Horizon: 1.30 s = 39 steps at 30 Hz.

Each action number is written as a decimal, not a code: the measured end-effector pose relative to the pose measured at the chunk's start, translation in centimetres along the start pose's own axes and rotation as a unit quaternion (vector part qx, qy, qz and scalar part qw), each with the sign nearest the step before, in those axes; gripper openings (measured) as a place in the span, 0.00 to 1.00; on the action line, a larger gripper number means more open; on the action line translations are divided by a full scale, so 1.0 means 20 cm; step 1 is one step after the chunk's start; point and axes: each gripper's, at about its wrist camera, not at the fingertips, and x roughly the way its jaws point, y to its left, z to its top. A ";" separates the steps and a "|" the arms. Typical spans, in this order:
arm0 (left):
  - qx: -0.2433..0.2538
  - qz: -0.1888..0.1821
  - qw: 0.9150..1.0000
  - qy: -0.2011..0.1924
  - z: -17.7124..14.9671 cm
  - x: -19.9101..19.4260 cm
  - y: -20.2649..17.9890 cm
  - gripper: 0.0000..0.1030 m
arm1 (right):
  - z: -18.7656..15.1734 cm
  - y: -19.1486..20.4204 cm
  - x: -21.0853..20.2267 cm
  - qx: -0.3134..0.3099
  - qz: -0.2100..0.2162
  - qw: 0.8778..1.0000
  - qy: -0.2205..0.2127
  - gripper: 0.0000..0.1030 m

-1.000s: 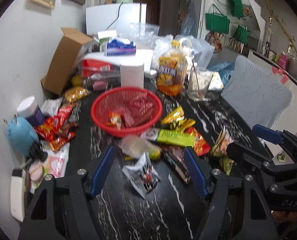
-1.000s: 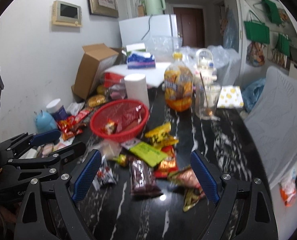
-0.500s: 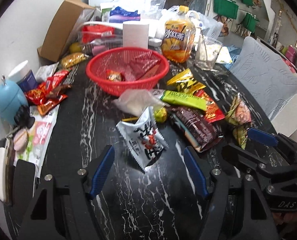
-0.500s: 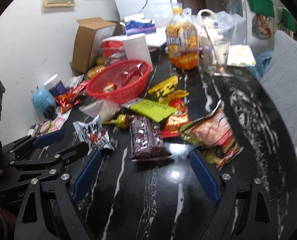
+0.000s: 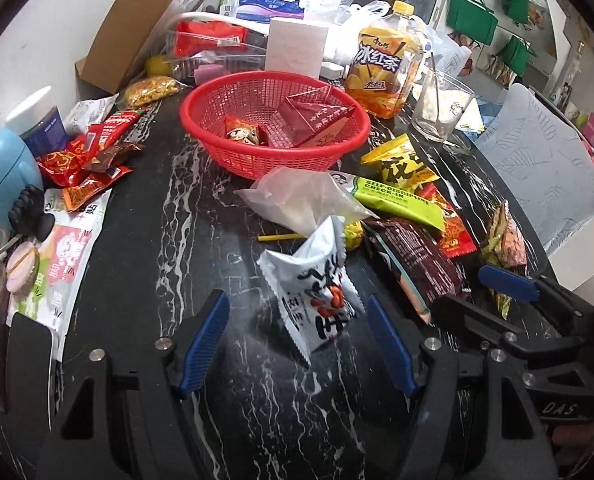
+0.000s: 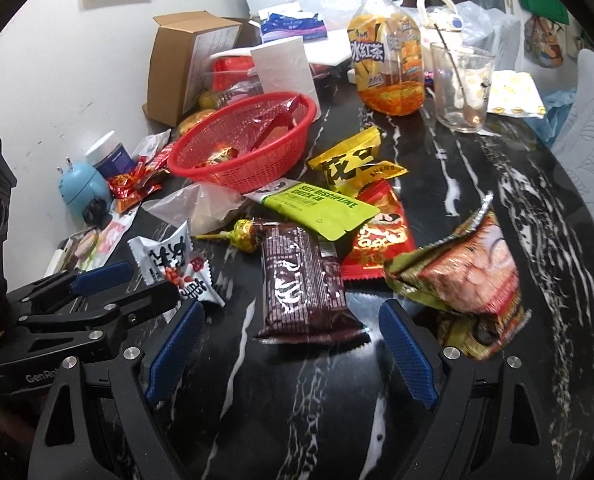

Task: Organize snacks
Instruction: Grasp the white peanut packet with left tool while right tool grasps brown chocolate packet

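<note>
At the far left of the black marble worktop (image 5: 145,240) lies a pile of red snack packets (image 5: 85,160), and beyond the middle stands the red basket (image 5: 273,120), already holding a couple of packets. The left hand-held gripper (image 5: 297,340) hangs low over the near worktop with its jaws apart; the white peanut packet (image 5: 317,296) sits between them, but neither pad touches it. To take it well, the person would do best to centre the jaws on the packet's puffed middle, lower until the pads flank its sides, and close gently so the slippery film does not squirt out. Right of that lies the dark brown packet (image 6: 301,280), flat on the worktop, with the right hand-held gripper (image 6: 293,348) just short of it, jaws wide apart and empty. This flat packet probably needs a pinch across its narrower width. Further right a crumpled red-and-green bag (image 6: 469,272) stands tilted; it should be left undisturbed for now.
</note>
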 end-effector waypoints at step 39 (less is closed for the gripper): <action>0.061 -0.058 0.995 0.051 -0.22 -0.06 -0.09 0.32 | -0.27 0.08 -0.10 -0.022 0.006 0.998 0.065 0.45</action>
